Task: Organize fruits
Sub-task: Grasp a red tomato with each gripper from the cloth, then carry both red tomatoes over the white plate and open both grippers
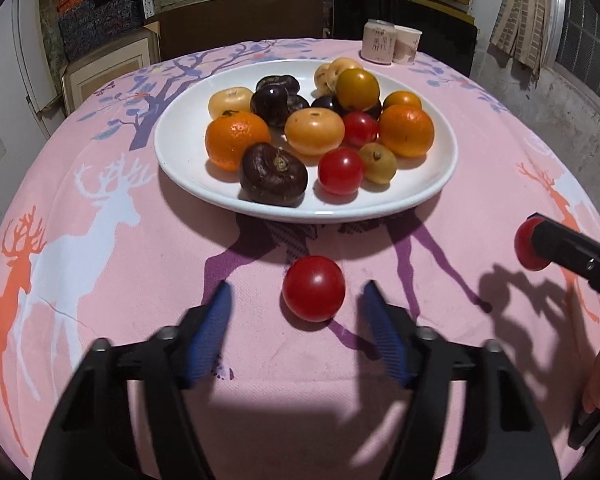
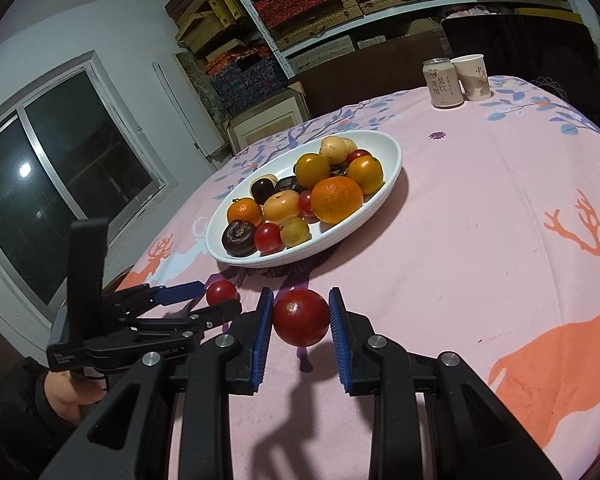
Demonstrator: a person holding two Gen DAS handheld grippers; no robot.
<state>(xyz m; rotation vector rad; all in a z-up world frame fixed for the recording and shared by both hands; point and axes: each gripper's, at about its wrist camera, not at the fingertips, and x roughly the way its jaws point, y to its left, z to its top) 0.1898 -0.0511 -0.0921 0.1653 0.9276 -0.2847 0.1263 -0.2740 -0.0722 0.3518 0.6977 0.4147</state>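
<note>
A white oval plate (image 1: 428, 200) (image 2: 392, 148) holds several fruits: oranges, yellow-orange fruits, dark purple ones and red tomatoes. My left gripper (image 1: 298, 300) is open, its blue pads either side of a red tomato (image 1: 314, 288) that lies on the pink cloth in front of the plate; this tomato also shows in the right wrist view (image 2: 221, 293). My right gripper (image 2: 300, 316) is shut on another red tomato (image 2: 301, 317) and holds it above the cloth; it shows at the right edge of the left wrist view (image 1: 529, 249).
A pink tablecloth (image 1: 100, 260) with deer prints covers the round table. A drink can (image 2: 442, 82) and a paper cup (image 2: 473, 77) stand at the far side. A window is to the left, and shelves with boxes behind.
</note>
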